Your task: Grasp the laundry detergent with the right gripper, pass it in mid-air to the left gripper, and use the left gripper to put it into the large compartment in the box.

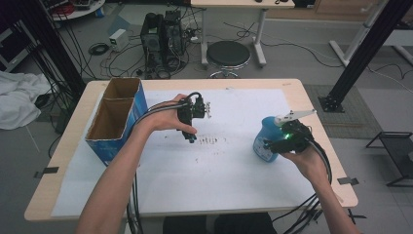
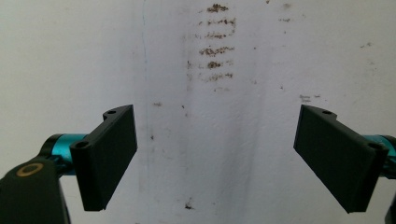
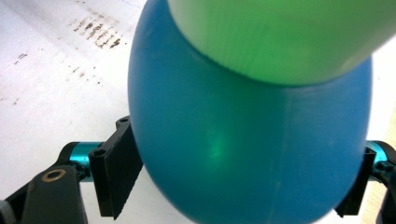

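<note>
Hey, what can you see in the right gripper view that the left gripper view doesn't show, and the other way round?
The right gripper view has the blue bottle with its pale green-lit top sitting between the right gripper's jaws, both pads against its sides. The left gripper view has the left gripper with its jaws wide apart and nothing between them, pointing down at the sheet. Both share the white sheet on the table and its rows of brown smudges.
</note>
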`<state>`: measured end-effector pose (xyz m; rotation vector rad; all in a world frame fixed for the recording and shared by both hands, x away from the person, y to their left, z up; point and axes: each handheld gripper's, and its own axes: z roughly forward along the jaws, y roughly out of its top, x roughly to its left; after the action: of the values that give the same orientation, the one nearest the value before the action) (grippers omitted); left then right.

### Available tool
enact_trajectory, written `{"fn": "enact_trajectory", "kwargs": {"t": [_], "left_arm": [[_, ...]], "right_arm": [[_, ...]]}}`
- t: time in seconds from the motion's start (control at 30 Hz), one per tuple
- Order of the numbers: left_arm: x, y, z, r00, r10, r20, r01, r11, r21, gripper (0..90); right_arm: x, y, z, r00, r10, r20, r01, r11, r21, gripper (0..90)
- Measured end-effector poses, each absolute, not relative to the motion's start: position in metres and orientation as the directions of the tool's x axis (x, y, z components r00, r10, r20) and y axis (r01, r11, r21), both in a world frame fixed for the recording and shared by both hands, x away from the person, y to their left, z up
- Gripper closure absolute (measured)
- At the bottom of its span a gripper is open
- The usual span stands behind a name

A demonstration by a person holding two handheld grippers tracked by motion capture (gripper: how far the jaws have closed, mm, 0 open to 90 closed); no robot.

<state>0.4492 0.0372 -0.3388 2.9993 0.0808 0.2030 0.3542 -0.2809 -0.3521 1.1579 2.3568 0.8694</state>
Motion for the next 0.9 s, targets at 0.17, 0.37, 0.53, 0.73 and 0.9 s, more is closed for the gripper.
{"fn": "enact_trajectory", "kwargs": {"t": [0.17,0.37,0.53,0.73,0.9], "left_arm": [[0.4488,0.0374,-0.3394,0.99,0.059,0.127,0.041,-0.99,0.136,13.4],[0.4482,0.0385,-0.3405,0.989,0.071,0.127,0.052,-0.988,0.148,13.4],[0.449,0.0389,-0.3401,0.989,0.065,0.132,0.046,-0.988,0.145,13.4],[0.4491,0.0387,-0.3402,0.989,0.064,0.13,0.045,-0.989,0.144,13.5],[0.4486,0.0388,-0.3403,0.989,0.073,0.128,0.054,-0.987,0.15,13.4]], "right_arm": [[0.3549,-0.2803,-0.3535,-0.591,0.805,-0.057,0.578,0.471,0.666,18.5],[0.3538,-0.28,-0.3545,-0.595,0.802,-0.059,0.567,0.471,0.676,24.0],[0.3533,-0.28,-0.354,-0.596,0.801,-0.063,0.559,0.469,0.684,26.8],[0.3535,-0.279,-0.354,-0.6,0.798,-0.06,0.558,0.47,0.683,28.2],[0.3528,-0.2788,-0.3534,-0.605,0.794,-0.059,0.551,0.472,0.688,32.1]]}}
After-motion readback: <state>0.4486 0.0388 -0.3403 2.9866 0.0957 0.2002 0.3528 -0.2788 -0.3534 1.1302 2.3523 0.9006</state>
